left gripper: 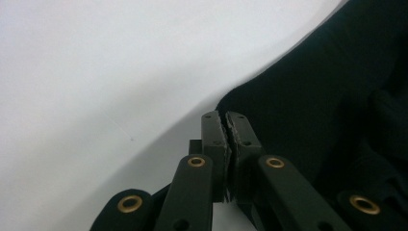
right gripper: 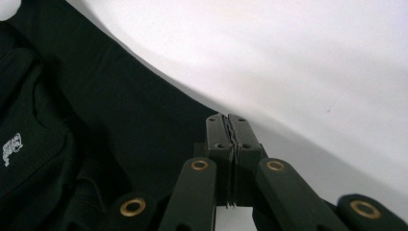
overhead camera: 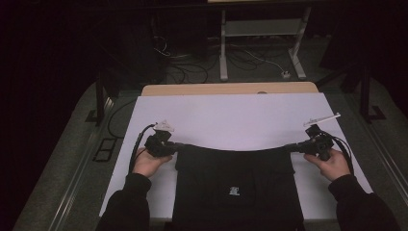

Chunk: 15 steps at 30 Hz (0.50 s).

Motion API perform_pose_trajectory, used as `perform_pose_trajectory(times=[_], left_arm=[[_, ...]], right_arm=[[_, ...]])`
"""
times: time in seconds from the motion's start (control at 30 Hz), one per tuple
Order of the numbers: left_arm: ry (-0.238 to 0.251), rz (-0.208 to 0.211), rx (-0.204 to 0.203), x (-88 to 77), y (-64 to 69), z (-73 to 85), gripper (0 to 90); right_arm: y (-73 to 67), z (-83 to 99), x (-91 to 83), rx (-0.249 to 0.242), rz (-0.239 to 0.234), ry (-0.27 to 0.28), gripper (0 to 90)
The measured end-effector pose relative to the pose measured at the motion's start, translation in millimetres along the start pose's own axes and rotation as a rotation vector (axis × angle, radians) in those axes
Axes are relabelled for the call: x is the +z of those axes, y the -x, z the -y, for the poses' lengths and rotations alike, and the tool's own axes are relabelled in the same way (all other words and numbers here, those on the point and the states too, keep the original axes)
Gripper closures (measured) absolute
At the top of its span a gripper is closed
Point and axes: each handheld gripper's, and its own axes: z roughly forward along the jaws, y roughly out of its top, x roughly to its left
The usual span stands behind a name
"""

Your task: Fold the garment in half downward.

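Note:
A black garment (overhead camera: pixel 235 178) with a small white logo (overhead camera: pixel 234 190) lies on the white table cover (overhead camera: pixel 231 115), hanging over the near edge. Its far edge is drawn into a taut, slightly sagging line between the two grippers. My left gripper (overhead camera: pixel 175 146) is shut on the garment's far left corner; in the left gripper view the jaws (left gripper: pixel 224 118) pinch the cloth edge (left gripper: pixel 312 96). At the far right corner my right gripper (overhead camera: pixel 293 148) is shut on the cloth, and the right gripper view shows its jaws (right gripper: pixel 229 120) pressed together at the fabric's edge (right gripper: pixel 120 110).
The white cover spreads well beyond the garment toward a wooden table edge (overhead camera: pixel 231 88) at the back. Past the table stand a white frame (overhead camera: pixel 262 29) and loose cables (overhead camera: pixel 192 67) on the floor. A person's dark sleeves (overhead camera: pixel 130 197) come in from below.

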Motion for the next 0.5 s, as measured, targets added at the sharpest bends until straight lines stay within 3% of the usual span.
perform_pose_trajectory(times=[0.5], left_arm=[[-0.016,-0.019,-0.041,-2.4,-14.5,-18.7,85.8]], right_arm=[[7.3,-25.5,-2.8,-0.009,0.032,0.015,87.3]])
